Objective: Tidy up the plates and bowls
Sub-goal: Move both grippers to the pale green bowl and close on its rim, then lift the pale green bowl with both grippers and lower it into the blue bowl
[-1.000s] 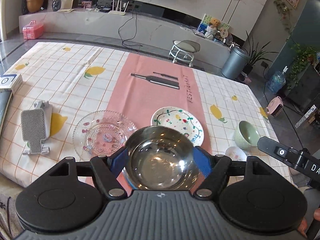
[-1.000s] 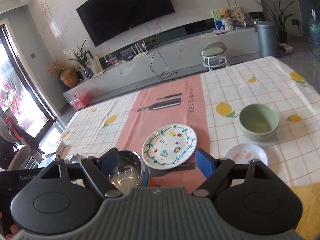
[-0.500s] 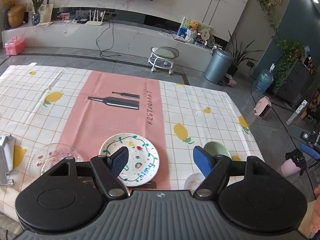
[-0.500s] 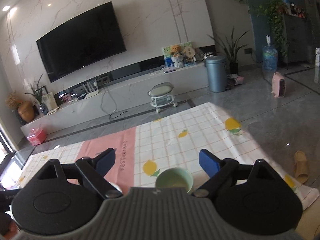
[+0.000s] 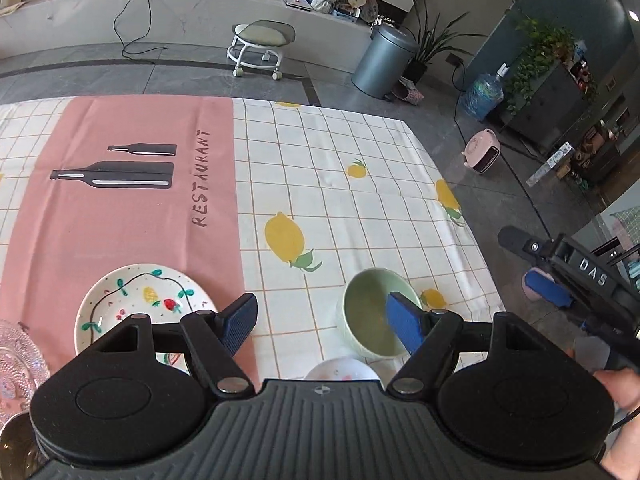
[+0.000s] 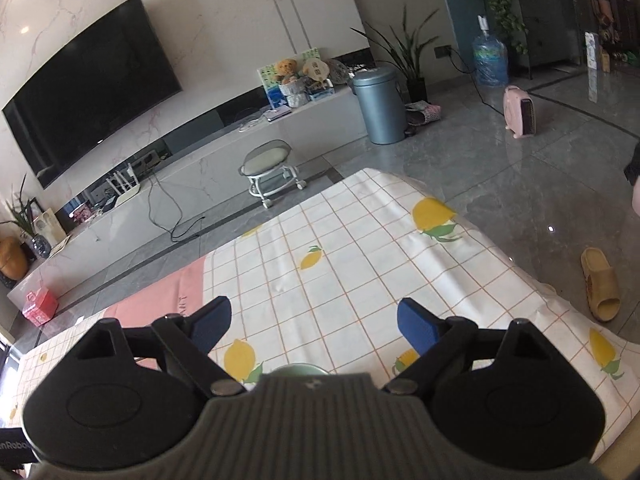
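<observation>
Green bowl (image 5: pixel 370 320) blocks near edge; tablecloth (image 5: pixel 340 184) beyond open.

Living room: marble-veined wall (image 6: pixel 248 20) carrying a wall-mounted television (image 6: pixel 88 92); long pale media console (image 6: pixel 208 160) beneath; wheeled stool (image 6: pixel 272 172) and grey bin (image 6: pixel 380 106) on glossy grey tiled floor (image 6: pixel 520 184); potted plant (image 6: pixel 404 56) beside the bin.

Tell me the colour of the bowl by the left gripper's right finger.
Pale green bowl; the left wrist view shows it best.

Painted plate (image 5: pixel 136 300) left of bowl (image 5: pixel 370 320)
</observation>
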The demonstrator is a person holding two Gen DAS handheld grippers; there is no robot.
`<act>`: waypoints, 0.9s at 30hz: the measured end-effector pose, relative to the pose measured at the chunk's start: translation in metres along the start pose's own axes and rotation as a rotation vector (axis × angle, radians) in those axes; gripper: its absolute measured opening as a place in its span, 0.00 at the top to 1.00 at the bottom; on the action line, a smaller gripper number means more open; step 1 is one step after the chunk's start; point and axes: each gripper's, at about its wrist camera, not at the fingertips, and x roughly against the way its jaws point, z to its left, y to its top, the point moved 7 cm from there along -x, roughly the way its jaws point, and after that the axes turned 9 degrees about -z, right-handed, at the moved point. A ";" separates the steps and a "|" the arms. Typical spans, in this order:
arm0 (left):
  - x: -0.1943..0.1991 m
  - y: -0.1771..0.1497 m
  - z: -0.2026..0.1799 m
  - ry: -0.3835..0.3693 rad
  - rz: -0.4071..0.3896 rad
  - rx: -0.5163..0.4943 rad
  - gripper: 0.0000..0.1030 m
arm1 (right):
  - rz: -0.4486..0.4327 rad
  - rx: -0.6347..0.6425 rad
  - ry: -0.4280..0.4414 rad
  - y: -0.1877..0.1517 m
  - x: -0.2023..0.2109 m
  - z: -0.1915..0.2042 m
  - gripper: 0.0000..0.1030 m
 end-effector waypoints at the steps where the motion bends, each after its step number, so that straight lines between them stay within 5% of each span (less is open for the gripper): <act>1: -0.005 0.002 0.000 -0.005 0.001 0.005 0.16 | 0.006 -0.029 -0.015 -0.003 -0.007 -0.008 0.15; 7: -0.038 -0.013 -0.006 -0.020 0.135 -0.008 0.17 | 0.148 -0.129 0.033 -0.056 -0.043 -0.027 0.25; 11: -0.063 -0.039 -0.013 -0.030 0.253 -0.014 0.23 | 0.275 -0.259 0.076 -0.086 -0.053 -0.032 0.43; 16: -0.088 -0.058 -0.020 -0.005 0.331 -0.029 0.23 | 0.312 -0.240 0.059 -0.099 -0.057 -0.032 0.56; 21: -0.101 -0.058 -0.025 0.010 0.336 -0.040 0.26 | 0.350 -0.195 0.032 -0.110 -0.067 -0.034 0.63; 27: -0.114 -0.063 -0.018 0.008 0.360 0.032 0.47 | 0.383 -0.175 0.030 -0.118 -0.075 -0.033 0.77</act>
